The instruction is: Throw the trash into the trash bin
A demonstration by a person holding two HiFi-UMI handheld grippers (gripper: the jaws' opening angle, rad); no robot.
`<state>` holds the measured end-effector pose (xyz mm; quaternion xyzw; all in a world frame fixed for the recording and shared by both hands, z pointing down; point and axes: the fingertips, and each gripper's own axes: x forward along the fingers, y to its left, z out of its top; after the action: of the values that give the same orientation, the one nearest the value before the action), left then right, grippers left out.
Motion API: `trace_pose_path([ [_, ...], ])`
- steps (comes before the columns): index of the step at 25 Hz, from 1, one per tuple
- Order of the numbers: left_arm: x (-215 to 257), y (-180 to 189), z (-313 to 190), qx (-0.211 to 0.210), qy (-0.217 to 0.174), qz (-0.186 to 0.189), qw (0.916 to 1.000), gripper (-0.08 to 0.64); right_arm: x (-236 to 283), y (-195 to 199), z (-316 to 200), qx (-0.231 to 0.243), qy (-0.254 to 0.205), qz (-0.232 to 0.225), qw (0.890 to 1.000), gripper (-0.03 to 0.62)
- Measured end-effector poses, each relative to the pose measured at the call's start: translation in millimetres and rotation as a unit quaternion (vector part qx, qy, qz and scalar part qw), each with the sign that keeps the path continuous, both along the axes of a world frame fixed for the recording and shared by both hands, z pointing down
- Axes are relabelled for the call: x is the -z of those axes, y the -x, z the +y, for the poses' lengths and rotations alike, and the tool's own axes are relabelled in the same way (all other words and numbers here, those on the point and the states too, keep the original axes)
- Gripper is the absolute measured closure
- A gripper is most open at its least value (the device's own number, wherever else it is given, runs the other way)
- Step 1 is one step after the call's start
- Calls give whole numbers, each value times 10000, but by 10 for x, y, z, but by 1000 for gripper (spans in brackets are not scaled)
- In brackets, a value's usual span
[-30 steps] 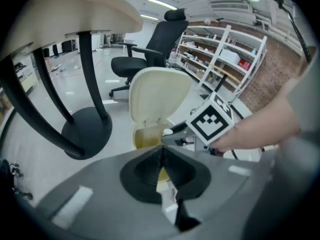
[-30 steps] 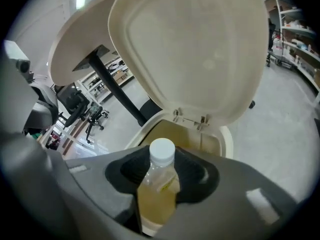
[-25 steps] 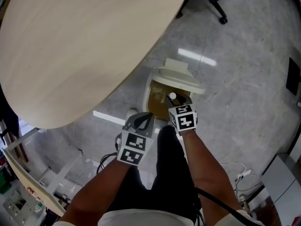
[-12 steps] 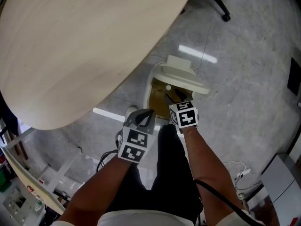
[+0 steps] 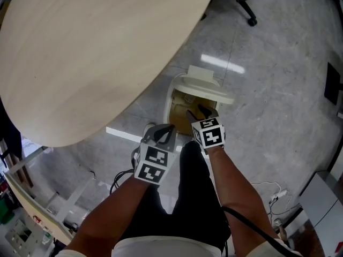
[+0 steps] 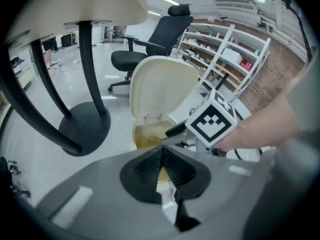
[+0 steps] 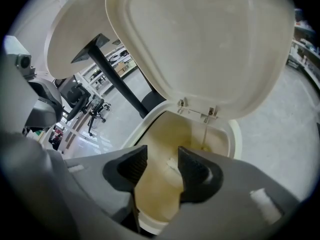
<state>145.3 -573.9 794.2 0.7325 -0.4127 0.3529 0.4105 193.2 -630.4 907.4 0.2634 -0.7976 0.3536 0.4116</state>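
Floor-standing trash bin [image 5: 168,107] lid up: right gripper [image 7: 162,166] jaws have just spread, hold nothing, so trash likely dropped in; left gripper [image 6: 161,166] pressed together.

Cream trash bin [image 5: 167,101] on the floor at one o'clock, lid [image 7: 200,44] raised upright, yellowish inside, pale crumpled trash [image 7: 171,164] within

No legible text, labels, numbers anywhere.
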Motion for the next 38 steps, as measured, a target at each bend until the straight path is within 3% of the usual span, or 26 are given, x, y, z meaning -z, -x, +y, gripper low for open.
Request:
trace_pose_path([
  [5,85,-2,-13,-122,-66,15,9999,552,110,-30,-54,-26,-168,141,9998,460],
  [9,193,-20,7,-244,-143,46,9996,552,261,-84,-68,-194,-341,216,9990,589],
  [17,493,-15,1,-502,-500,49,9975,552,617,-104,-6,-372,-476,176,9980,591],
  [27,1312,-3,-48,-901,-1089,312,9895,552,1743,32,-22,-608,-922,-410,9930,591],
  [32,1971,110,-231,-1044,-1745,338,9785,552,2599,168,-4,-532,-1426,-811,9850,591],
  [38,2604,194,-314,-1022,-2283,573,9665,552,3447,290,44,-775,-1958,-1155,9707,591],
])
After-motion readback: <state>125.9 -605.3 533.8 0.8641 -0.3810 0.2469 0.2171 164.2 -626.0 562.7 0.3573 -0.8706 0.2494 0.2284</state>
